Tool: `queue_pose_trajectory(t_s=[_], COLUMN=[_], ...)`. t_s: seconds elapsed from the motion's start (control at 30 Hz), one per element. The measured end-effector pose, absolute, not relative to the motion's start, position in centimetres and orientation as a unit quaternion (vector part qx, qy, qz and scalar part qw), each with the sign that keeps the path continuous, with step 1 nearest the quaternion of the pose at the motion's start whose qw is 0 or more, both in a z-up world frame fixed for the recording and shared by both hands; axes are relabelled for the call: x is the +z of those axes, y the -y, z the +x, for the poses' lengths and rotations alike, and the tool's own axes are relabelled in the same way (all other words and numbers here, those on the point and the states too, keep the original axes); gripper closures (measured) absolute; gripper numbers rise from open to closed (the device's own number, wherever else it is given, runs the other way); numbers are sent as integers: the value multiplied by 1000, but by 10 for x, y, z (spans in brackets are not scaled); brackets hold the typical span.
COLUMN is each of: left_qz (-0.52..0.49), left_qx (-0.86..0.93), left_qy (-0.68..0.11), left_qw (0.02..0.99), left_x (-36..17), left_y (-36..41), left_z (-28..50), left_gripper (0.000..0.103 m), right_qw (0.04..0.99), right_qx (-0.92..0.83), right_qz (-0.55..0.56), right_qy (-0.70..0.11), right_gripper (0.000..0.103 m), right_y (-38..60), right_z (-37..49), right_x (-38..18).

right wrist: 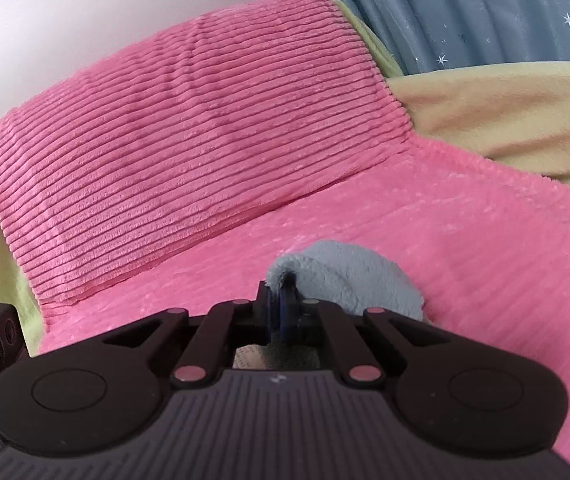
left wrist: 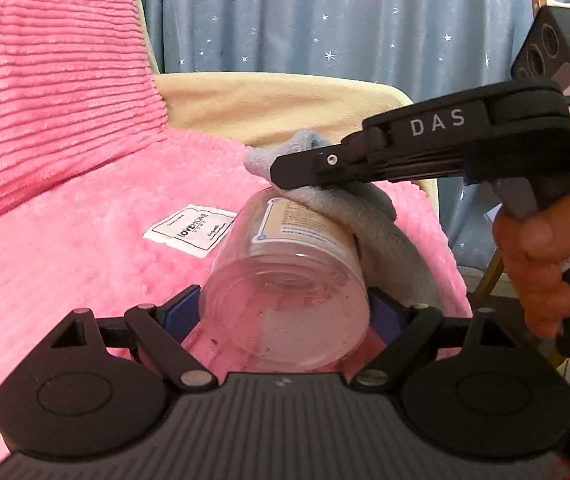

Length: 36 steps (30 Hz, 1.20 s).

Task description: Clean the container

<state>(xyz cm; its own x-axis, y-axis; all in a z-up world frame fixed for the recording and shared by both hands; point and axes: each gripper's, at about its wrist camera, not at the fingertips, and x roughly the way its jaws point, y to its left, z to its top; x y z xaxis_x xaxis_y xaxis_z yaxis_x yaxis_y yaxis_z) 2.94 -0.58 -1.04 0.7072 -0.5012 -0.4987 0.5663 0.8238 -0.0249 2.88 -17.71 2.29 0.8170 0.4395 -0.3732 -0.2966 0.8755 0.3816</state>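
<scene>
- Holding a clear jar (left wrist: 285, 300) sideways over the pink blanket (left wrist: 85, 280), bottom end nearest the camera, with the left tongs (left wrist: 285, 316) clamped on its two sides.
- Pinching a gray cloth (left wrist: 365, 208) in the right tongs (left wrist: 297, 172), shut tight on a fold of it.
- Pressing that cloth on the top side of the jar, close to the paper label (left wrist: 305, 224), with the rest hanging down behind the jar.
- Showing the same soft gray cloth (right wrist: 345, 276) bunched around the closed tips (right wrist: 281, 312) in the right view, jar mostly hidden under them.
- Could slip: smooth round jar, only two small pads on it, so a hard rub might twist it or pop it out onto the blanket.
- Could lose the cloth too: only a small fold pinched, so a long rub might pull it free.
- Might leave dirt: small specks on the see-through wall, inside or outside hard to tell.
- Reading "DAS" (left wrist: 437, 122) on the right tool.
- Reading "LOVEHOME" on the white tag (left wrist: 191, 230) left of the jar.
- Too small to read on the jar's label.
</scene>
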Motion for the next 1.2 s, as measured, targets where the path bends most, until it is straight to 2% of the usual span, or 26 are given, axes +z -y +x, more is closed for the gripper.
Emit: queue_pose_trajectory(t_s=[0.17, 0.37, 0.5, 0.6, 0.77, 0.83, 1.03, 1.13, 1.2], left_qz=[215, 261, 258, 257, 249, 212, 62, 64, 105], left_qx=[-249, -245, -246, -246, -247, -257, -279, -283, -277], left_qy=[-203, -183, -185, -186, -185, -197, -236, -240, -227], left_qw=[922, 915, 916, 916, 918, 922, 929, 926, 928], left_x=[-16, -19, -21, -21, -22, -19, -10, -11, -10], left_y=[30, 38, 47, 45, 42, 35, 12, 16, 25], left_z=[17, 14, 3, -4, -11, -14, -9, -9, -11], left_gripper=[17, 17, 17, 17, 17, 14, 13, 16, 16], right_qw=[916, 938, 922, 913, 940, 942, 941, 936, 932], right_qx=[276, 200, 236, 281, 189, 167, 177, 187, 197], right_qz=[144, 160, 181, 148, 162, 174, 171, 181, 187], right_qy=[-253, -233, -249, -257, -235, -232, -233, -237, -241], right_gripper=[100, 102, 100, 101, 102, 102, 102, 101, 100], right_y=[153, 178, 175, 156, 179, 190, 185, 184, 182], right_z=[22, 30, 25, 22, 33, 34, 34, 36, 36], right_x=[25, 24, 24, 25, 23, 21, 23, 24, 24])
